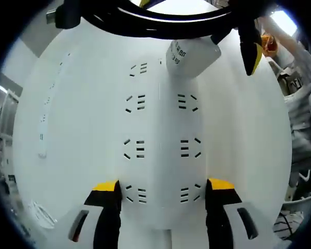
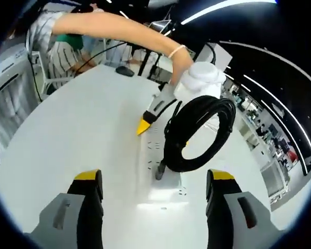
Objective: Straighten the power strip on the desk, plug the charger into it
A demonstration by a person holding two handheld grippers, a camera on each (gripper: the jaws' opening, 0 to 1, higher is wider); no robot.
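Power strip: the white power strip lies flat on the white desk, running lengthwise up the middle of the left gripper view, with two columns of sockets along it.

Left gripper: the left gripper stands with its yellow-tipped black jaws spread, one on each long side of the strip's near end; whether they touch its edges cannot be told.

Charger: a white charger sits on the strip's far end, at the right-hand column of sockets; how deep it is seated is unclear.

Cable: a coil of black cable hangs over the strip in the right gripper view, its plug end resting near the strip's close end.

Right gripper: the right gripper hovers above the desk with jaws wide apart and nothing between them; the strip's near end lies just beyond and between the tips.

Other gripper: the left gripper's yellow tip points down at the strip's far part, held by a person's gloved hand.

Background: a person in a striped shirt leans over the desk's far edge.
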